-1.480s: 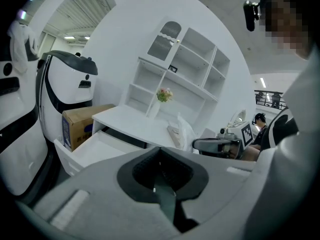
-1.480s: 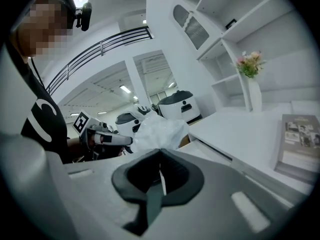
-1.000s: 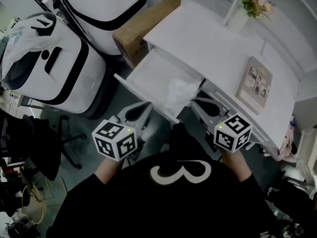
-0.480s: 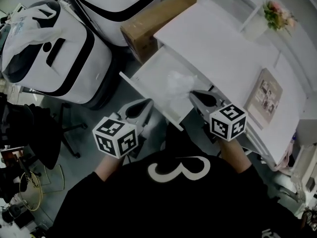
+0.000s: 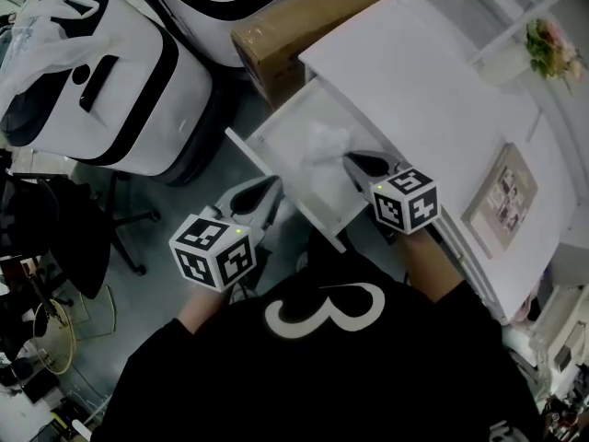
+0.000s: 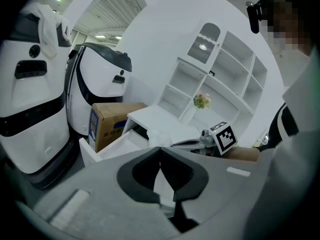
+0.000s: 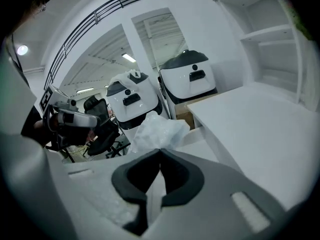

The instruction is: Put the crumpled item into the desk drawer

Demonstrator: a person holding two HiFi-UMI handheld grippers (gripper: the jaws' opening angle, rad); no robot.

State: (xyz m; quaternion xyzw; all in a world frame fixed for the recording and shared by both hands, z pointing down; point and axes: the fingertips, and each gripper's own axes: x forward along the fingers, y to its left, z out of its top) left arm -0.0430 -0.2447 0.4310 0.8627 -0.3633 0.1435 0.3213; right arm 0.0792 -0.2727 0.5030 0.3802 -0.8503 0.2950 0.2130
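Note:
The desk drawer [image 5: 276,136] stands pulled out of the white desk [image 5: 414,72]. A crumpled white plastic item [image 5: 324,144] hangs over the drawer's right side. My right gripper [image 5: 352,162] is shut, and the item [image 7: 155,129] bunches up right at its closed tips, seemingly pinched by an edge. My left gripper [image 5: 269,191] sits outside the drawer's front panel, shut with nothing in it. In the left gripper view the item [image 6: 158,134] and the right gripper [image 6: 192,143] lie just past the closed jaws.
A cardboard box [image 5: 304,17] stands on the floor behind the drawer, with two big white machines [image 5: 101,81] to its left. A black office chair [image 5: 55,238] is at the far left. On the desk are a flower vase [image 5: 552,49] and a picture frame [image 5: 511,196].
My right gripper has moved forward over the open drawer, with the crumpled item staying at its tips. The left gripper has barely moved. The head view has shifted toward the drawer.

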